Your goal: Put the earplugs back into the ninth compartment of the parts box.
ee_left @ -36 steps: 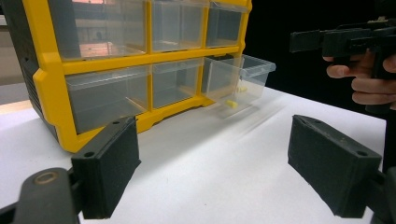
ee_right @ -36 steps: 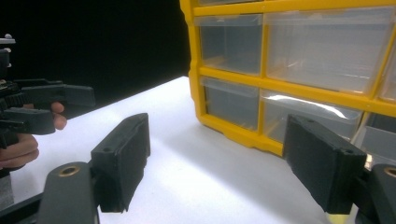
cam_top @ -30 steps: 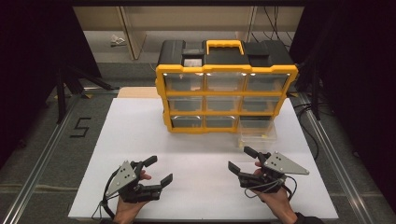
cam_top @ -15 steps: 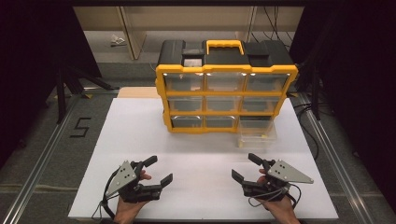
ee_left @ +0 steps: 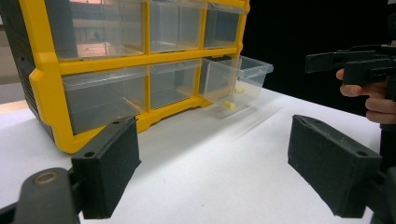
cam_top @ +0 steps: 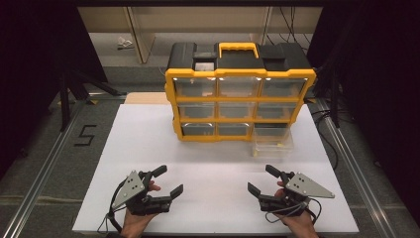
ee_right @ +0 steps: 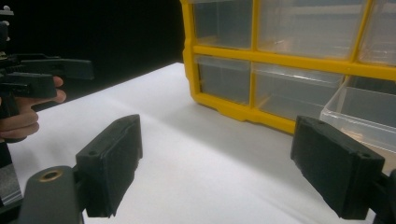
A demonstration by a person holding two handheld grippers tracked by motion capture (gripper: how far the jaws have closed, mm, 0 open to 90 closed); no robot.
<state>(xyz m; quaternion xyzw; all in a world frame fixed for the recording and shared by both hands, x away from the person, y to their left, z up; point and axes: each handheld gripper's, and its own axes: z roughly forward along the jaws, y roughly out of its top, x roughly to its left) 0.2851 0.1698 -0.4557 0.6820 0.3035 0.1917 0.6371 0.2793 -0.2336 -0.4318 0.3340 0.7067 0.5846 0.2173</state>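
Both hands rest low at the frame's bottom, left tongs [cam_top: 167,181] and right tongs [cam_top: 261,179] gaping wide, empty; the right jaws have just been opening. One organizer [cam_top: 239,94] sits upper centre on the counter [cam_top: 148,144], nine drawers, one drawer [cam_top: 271,141] pulled out.

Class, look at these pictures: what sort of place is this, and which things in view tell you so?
Probably a lab or workshop set up for recording handling tasks. A white table stands between dark curtains, a yellow drawer cabinet is its lone prop, and a person holds a left gripper and a right gripper.
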